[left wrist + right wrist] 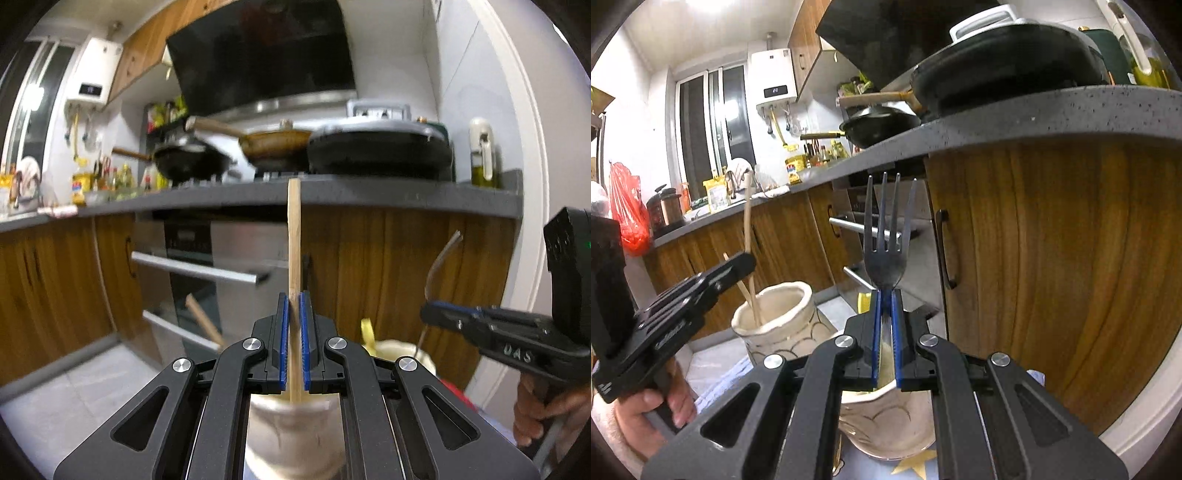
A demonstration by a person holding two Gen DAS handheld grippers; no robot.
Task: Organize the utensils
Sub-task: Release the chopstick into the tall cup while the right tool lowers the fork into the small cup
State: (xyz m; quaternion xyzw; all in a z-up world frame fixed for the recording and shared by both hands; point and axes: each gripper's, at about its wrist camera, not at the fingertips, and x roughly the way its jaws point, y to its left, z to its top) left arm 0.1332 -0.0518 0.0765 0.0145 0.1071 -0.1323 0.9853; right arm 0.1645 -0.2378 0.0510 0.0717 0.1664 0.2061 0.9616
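While clamped upright: pale chopstick (pixel 294 236) in left gripper (pixel 294 302), four-tined steel fork (pixel 888 236) in right gripper (pixel 886 295).

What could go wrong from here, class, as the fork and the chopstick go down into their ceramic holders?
1. The metal four-tined fork is pinched only at its neck by the right tongs; it might pivot or slip.
2. The pale wooden chopstick in the left tongs could catch the rim of the cream ceramic holder, which already holds sticks, and tip it.
3. The two tongs are close together and may collide.
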